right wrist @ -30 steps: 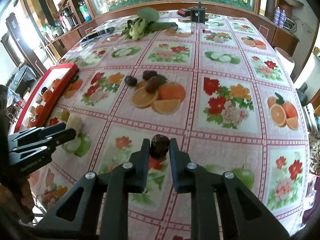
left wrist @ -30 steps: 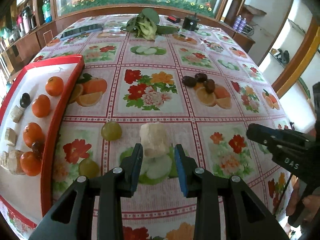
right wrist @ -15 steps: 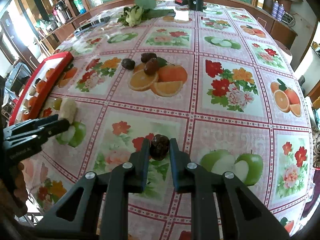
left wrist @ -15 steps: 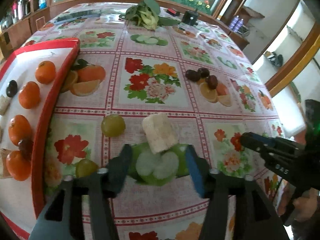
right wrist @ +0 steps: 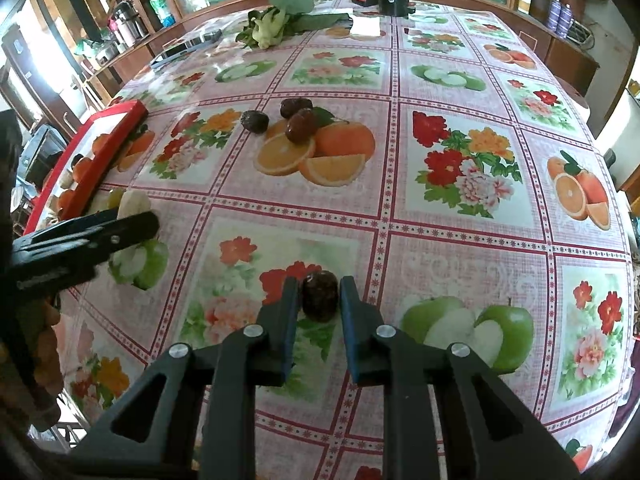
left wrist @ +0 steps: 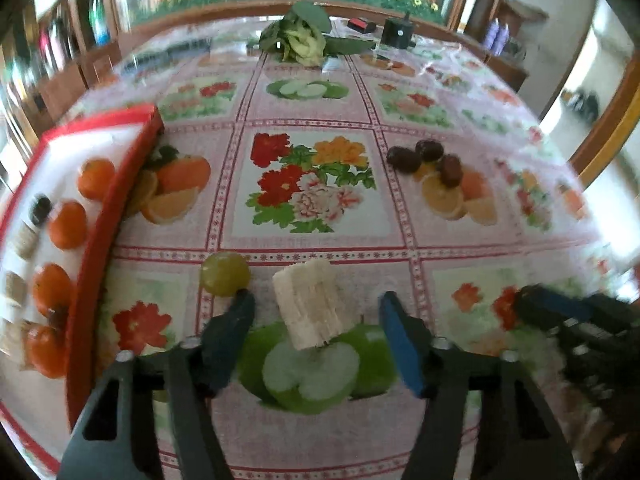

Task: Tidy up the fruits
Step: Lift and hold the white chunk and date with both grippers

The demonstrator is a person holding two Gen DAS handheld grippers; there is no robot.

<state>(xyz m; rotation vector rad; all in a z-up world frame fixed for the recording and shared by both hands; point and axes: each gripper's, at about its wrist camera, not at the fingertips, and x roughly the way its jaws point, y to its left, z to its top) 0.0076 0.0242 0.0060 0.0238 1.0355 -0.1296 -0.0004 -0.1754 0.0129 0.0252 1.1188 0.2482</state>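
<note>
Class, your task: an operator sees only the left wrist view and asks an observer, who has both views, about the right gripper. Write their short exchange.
Operator: In my view the right gripper is just a blur at the edge. Is it carrying anything?
Observer: Yes. The right gripper is shut on a dark date.
Operator: Where is it in relation to the tray?
Observer: It is over a red flower print on the tablecloth, with the left gripper between it and the red tray.
</note>
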